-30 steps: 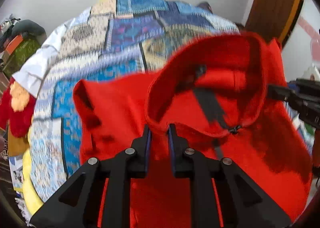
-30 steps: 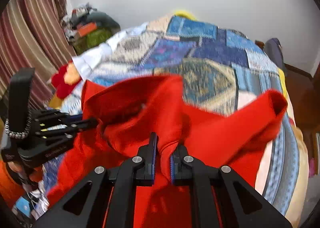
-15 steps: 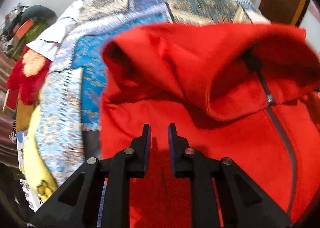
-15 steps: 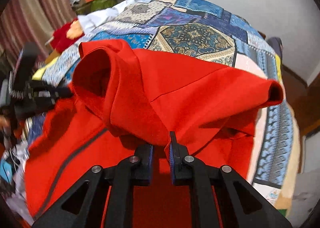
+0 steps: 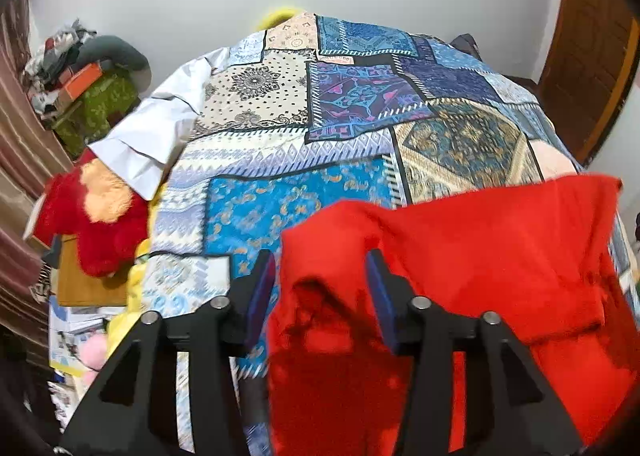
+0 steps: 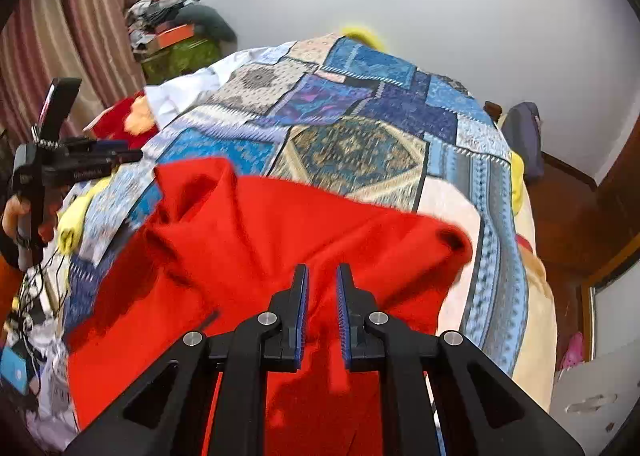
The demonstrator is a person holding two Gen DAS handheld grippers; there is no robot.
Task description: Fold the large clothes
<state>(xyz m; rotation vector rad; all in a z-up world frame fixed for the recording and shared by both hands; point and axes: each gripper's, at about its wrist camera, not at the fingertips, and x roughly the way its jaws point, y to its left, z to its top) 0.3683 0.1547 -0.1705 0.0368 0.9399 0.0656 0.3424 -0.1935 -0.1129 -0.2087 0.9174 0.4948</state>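
A red hooded jacket (image 5: 480, 256) lies folded on the patchwork quilt (image 5: 360, 96) of the bed. My left gripper (image 5: 320, 276) hovers over the jacket's left corner. Its jaws are opening and stand wide; cloth lies below and between them, but the pads (image 5: 262, 288) press on nothing. In the right wrist view my right gripper (image 6: 322, 276) is shut on a pinch of the red jacket (image 6: 280, 224), and creases run in toward its tips. At that view's left edge a hand holds the left gripper (image 6: 134, 152) above the bed's side.
A white cloth (image 5: 152, 136) and a red plush toy (image 5: 92, 216) lie at the bed's left edge. Behind them a pile of things sits on a green-covered stand (image 5: 96, 96). A striped curtain (image 6: 60, 36) hangs left, a wooden door (image 5: 592, 56) stands right.
The raised hood has come down flat onto the jacket. My left gripper has let go of the hood rim, opened and drawn back to the left. The right gripper keeps its pinch and has risen.
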